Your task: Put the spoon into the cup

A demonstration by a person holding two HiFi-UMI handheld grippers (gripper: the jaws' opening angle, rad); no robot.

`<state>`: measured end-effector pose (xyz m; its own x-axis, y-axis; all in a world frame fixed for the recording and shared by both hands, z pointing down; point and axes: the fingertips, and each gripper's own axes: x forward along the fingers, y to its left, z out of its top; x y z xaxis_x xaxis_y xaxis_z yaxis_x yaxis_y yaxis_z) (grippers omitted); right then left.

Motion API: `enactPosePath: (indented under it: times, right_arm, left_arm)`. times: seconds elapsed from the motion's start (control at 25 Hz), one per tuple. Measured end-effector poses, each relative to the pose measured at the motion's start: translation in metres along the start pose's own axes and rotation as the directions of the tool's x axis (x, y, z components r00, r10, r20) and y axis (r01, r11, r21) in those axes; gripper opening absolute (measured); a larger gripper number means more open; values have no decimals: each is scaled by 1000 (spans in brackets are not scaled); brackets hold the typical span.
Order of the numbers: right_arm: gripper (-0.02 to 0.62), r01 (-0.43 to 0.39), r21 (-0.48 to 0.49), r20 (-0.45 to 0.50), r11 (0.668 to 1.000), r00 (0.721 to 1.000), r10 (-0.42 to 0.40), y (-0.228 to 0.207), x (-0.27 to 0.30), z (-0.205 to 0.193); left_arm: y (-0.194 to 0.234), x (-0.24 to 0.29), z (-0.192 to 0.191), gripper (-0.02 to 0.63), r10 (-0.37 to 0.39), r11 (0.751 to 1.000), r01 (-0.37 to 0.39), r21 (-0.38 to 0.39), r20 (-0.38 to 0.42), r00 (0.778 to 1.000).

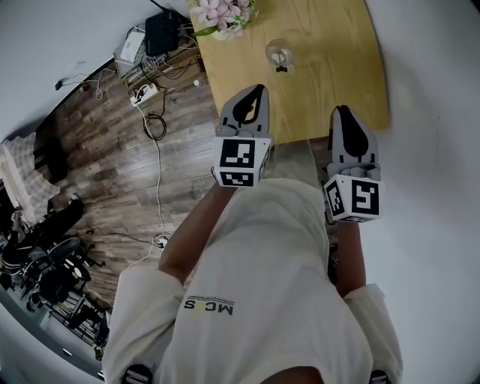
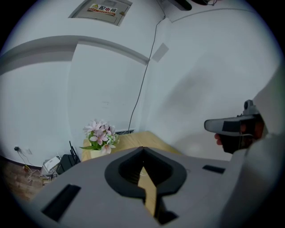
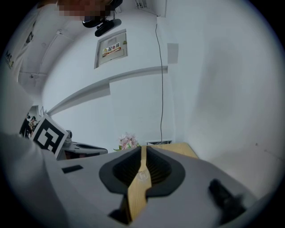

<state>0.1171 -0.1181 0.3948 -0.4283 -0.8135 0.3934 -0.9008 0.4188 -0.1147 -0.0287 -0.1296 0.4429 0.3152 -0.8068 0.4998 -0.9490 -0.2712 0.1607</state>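
**Both claws empty at the desk's near edge; spoon hard to pick out**

I am holding both claws over the near edge of the desk [image 1: 330, 45]; neither is carrying anything. The left claw [image 2: 143, 149] is pressed together at the tips; only a notch lower down between its pads is letting a sliver of wood show through. The right claw [image 3: 142, 149] is standing a thin slit apart; a strip of desk is showing all the way up to its tips, and nothing is sitting between the pads.

The cup [image 1: 279, 54], a clear glass, is standing on the desk well ahead of both claws, closer to the left claw's line; the flowers [image 1: 221, 15] are sitting at the far left corner. The spoon is giving me trouble; a small dark bit [image 1: 281, 69] is showing at the cup's near side and something pale is glinting inside the glass, but it is all too small for me to be calling either one the spoon, or to be saying whether it is lying in the cup or beside it. Through the right claw's slit a faint round shape is showing on the wood; it is too blurred for me to be naming it.

The top of the head view is cutting off the desk's far end; the wearer's white shirt [image 1: 270, 262] is hiding whatever is lying below the claws. Left of the desk, cables [image 1: 157, 150] and a power strip [image 1: 142, 94] are lying on the wooden floor [image 1: 112, 165].
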Motion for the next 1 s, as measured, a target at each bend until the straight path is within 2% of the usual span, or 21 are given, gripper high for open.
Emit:
enactPosePath:
  times: [0.24,0.8,1.0]
  right_arm:
    - [51,-5,-17,27,1000,1000,5,4,-9,9]
    - [51,-61,-80,80,995,995,67,31,-33,34]
    - [51,-96,-94,81,991,991,103,45,-37,37]
  left_arm:
    - [3,-29,7,12,-10,1000,10,7,16,1000]
    - [4,-112,58,12,-1,999,-5,36,161,987]
    - [9,-138,63,12,1,999,-11,50,187,982]
